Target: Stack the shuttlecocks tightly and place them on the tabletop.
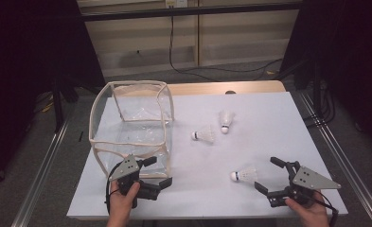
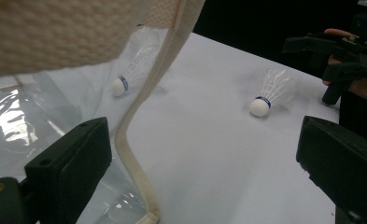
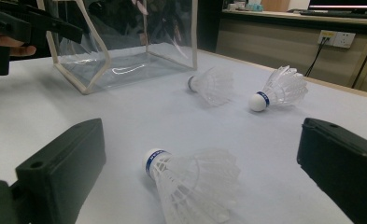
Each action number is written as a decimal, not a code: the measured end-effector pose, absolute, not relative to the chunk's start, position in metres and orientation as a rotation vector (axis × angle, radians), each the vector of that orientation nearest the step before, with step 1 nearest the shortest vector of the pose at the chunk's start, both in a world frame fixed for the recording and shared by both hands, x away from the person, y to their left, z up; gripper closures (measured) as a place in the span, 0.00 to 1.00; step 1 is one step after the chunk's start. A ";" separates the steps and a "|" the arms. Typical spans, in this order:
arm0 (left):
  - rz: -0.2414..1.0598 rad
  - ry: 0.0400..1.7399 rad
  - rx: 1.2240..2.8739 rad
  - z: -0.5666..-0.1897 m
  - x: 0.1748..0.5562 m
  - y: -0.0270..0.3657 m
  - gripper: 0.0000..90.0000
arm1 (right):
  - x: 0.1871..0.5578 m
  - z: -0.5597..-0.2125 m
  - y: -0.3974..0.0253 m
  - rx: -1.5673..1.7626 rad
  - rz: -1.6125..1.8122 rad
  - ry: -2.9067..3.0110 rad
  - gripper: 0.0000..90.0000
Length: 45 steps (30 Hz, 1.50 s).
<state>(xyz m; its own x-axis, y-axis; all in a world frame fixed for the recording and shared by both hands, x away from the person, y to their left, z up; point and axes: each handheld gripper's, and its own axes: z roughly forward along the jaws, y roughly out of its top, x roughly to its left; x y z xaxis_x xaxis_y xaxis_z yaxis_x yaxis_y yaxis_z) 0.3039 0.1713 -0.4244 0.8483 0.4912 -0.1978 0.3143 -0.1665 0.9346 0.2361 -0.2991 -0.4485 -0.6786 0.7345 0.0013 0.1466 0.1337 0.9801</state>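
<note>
right gripper [image 1: 273, 176] sits at the near right of the white table [image 1: 269, 123], held from below by the person's right hand [image 1: 311, 212], its jaws spread wide and holding nothing. in the right gripper view the nearest shuttlecock [image 3: 195, 184] lies on its side between those two jaws, cork toward the left jaw, touching neither. in the high view this shuttlecock [image 1: 244, 174] lies just left of the gripper, cork pointing left.

left gripper [image 1: 156, 171] is at the near left, gripped by the left hand [image 1: 123, 201], jaws also apart and empty. they stand at the near right corner of the clear plastic bag [image 1: 127, 127] with cream piping; in the left gripper view the piped edge [image 2: 141, 140] runs down between the jaws, closer to the left one.

two more shuttlecocks lie farther out toward the table's middle, well apart from both grippers: one [image 1: 203, 135] just right of the bag, another [image 1: 226, 120] a little beyond it.
</note>
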 end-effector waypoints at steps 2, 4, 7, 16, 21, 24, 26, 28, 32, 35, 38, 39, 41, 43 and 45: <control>0.183 0.619 1.770 -0.424 0.304 0.174 0.04 | 0.236 -0.449 -0.299 0.842 1.577 1.927 0.01; 0.184 0.617 1.769 -0.424 0.304 0.175 0.04 | 0.236 -0.449 -0.299 0.843 1.570 1.930 0.01; 0.185 0.615 1.768 -0.425 0.304 0.176 0.04 | 0.236 -0.449 -0.299 0.844 1.570 1.929 0.01; 0.201 0.612 1.772 -0.424 0.304 0.182 0.05 | 0.237 -0.449 -0.299 0.839 1.571 1.931 0.01; 0.200 0.611 1.767 -0.424 0.304 0.187 0.05 | 0.237 -0.449 -0.299 0.840 1.569 1.932 0.01; 0.195 0.613 1.762 -0.424 0.303 0.188 0.05 | 0.237 -0.449 -0.298 0.845 1.569 1.939 0.01; 0.197 0.609 1.765 -0.424 0.303 0.189 0.05 | 0.238 -0.449 -0.297 0.846 1.571 1.940 0.01; 0.196 0.611 1.761 -0.425 0.303 0.190 0.04 | 0.238 -0.449 -0.297 0.850 1.570 1.944 0.01; 0.193 0.605 1.760 -0.425 0.303 0.192 0.04 | 0.238 -0.448 -0.298 0.843 1.556 1.949 0.00; 0.194 0.602 1.758 -0.425 0.302 0.193 0.04 | 0.238 -0.449 -0.297 0.854 1.557 1.956 0.00; 0.200 0.597 1.759 -0.425 0.301 0.195 0.04 | 0.239 -0.448 -0.297 0.847 1.554 1.961 0.00; 0.199 0.598 1.752 -0.425 0.301 0.196 0.04 | 0.239 -0.448 -0.296 0.846 1.553 1.962 0.00; 0.197 0.596 1.748 -0.426 0.301 0.197 0.04 | 0.239 -0.448 -0.296 0.846 1.557 1.964 0.00; 0.199 0.598 1.751 -0.426 0.301 0.198 0.04 | 0.239 -0.447 -0.296 0.848 1.554 1.967 0.00; 0.199 0.593 1.749 -0.426 0.301 0.199 0.04 | 0.239 -0.447 -0.295 0.852 1.551 1.976 0.00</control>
<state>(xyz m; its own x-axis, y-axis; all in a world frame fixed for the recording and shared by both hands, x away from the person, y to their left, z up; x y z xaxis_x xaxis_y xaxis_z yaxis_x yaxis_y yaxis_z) 0.3007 0.1986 -0.4263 0.8544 0.4886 -0.1767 0.2830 -0.1523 0.9470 0.2392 -0.2951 -0.4474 -0.6887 0.7250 0.0036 0.1757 0.1621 0.9710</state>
